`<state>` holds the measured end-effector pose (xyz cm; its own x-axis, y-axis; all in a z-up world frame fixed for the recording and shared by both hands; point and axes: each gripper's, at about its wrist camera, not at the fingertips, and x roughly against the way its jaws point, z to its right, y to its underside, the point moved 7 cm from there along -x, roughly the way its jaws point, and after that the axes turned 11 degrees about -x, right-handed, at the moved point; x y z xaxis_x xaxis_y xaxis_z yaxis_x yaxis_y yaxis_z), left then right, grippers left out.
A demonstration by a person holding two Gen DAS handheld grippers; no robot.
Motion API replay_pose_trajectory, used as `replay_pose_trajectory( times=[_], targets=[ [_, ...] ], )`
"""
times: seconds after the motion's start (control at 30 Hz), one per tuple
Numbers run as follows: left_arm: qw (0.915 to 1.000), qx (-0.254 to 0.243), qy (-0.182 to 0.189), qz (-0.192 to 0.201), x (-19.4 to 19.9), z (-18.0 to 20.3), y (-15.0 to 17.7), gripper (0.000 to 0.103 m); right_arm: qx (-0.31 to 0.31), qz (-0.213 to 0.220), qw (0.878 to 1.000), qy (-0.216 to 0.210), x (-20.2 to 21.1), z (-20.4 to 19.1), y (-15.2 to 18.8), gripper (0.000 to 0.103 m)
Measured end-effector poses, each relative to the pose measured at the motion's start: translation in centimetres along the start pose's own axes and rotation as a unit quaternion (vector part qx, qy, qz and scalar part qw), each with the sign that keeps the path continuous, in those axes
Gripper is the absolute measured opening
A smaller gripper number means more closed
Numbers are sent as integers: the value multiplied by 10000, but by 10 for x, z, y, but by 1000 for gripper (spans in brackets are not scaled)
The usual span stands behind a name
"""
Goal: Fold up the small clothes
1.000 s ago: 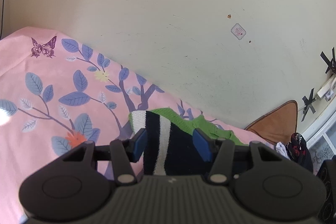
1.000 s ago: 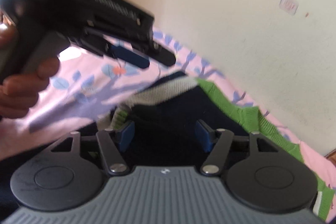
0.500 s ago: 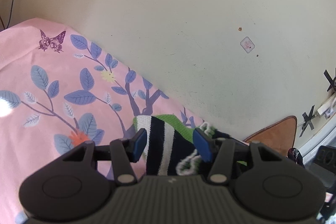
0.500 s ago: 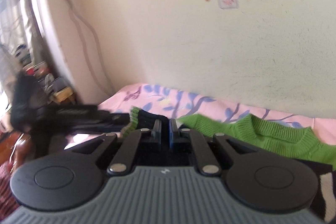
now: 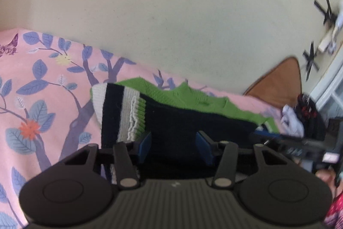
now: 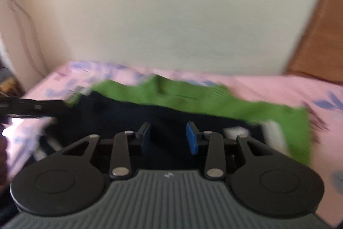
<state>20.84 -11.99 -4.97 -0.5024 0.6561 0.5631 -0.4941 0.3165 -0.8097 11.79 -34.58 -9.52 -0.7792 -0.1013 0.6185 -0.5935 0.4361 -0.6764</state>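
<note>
A small knit sweater [image 5: 182,121], navy with white stripes and green sleeves and collar, lies folded on a pink floral bedsheet [image 5: 42,89]. My left gripper [image 5: 173,147] is open just above its navy near edge, with the striped hem [image 5: 120,113] to its left. The sweater also shows in the right wrist view [image 6: 171,104], blurred. My right gripper [image 6: 168,138] is open over the navy part and holds nothing. The right gripper's body shows at the right edge of the left wrist view [image 5: 300,147].
A cream wall [image 5: 171,25] runs close behind the bed. A brown wooden headboard [image 5: 278,83] stands at the right, with other clothes [image 5: 300,119] piled beside it. A person's hand and the left gripper [image 6: 32,106] show at the left of the right wrist view.
My right gripper was shut on the sweater half a second ago and is now open. The sweater now lies flatter with the navy part folded over. Both grippers have shifted.
</note>
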Motion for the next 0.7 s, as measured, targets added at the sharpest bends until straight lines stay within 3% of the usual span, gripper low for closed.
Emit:
replay_pose_trajectory(
  times=[0.03,0.07,0.1,0.13,0.2,0.27,0.3,0.33,0.4,0.43,0.47,0.5,0.63,0.7],
  targets=[
    [9998,-157,-110,-8,0,4,1,42,-186,226,9992,-280,11,24,1,40],
    [9995,-252,-204,-23,-1,6,1,42,-569,310,9975,-269,20,46,1,30],
    [9991,-327,-269,-22,-1,8,2,42,-890,442,9950,68,30,64,-1,22],
    [9988,-386,-310,-25,-1,9,3,42,-1099,607,9918,253,42,77,-5,23],
    [9985,-430,-343,-26,-1,10,4,42,-1414,886,9859,100,62,90,-13,29],
    [9985,-425,-336,-26,-2,10,4,42,-1229,956,9870,395,68,92,-23,30],
    [9986,-418,-327,-26,-2,9,4,42,-1028,922,9886,602,68,92,-26,37],
    [9986,-413,-317,-26,-1,8,4,42,-853,853,9901,723,64,90,-28,54],
    [9987,-415,-305,-25,-1,8,4,42,-618,665,9926,811,57,89,-28,67],
    [9986,-421,-304,-25,-1,8,3,42,-470,604,9930,902,50,88,-27,63],
    [9986,-426,-304,-27,-1,8,3,42,-341,488,9939,933,42,86,-24,48],
    [9986,-433,-314,-31,-1,8,3,42,-236,281,9949,936,33,85,-19,16],
    [9977,-538,-402,-66,-2,11,4,42,-797,792,9868,1163,32,102,-25,9],
    [9974,-583,-421,-75,-3,12,4,42,-1087,926,9795,1420,31,112,-26,14]
  ],
)
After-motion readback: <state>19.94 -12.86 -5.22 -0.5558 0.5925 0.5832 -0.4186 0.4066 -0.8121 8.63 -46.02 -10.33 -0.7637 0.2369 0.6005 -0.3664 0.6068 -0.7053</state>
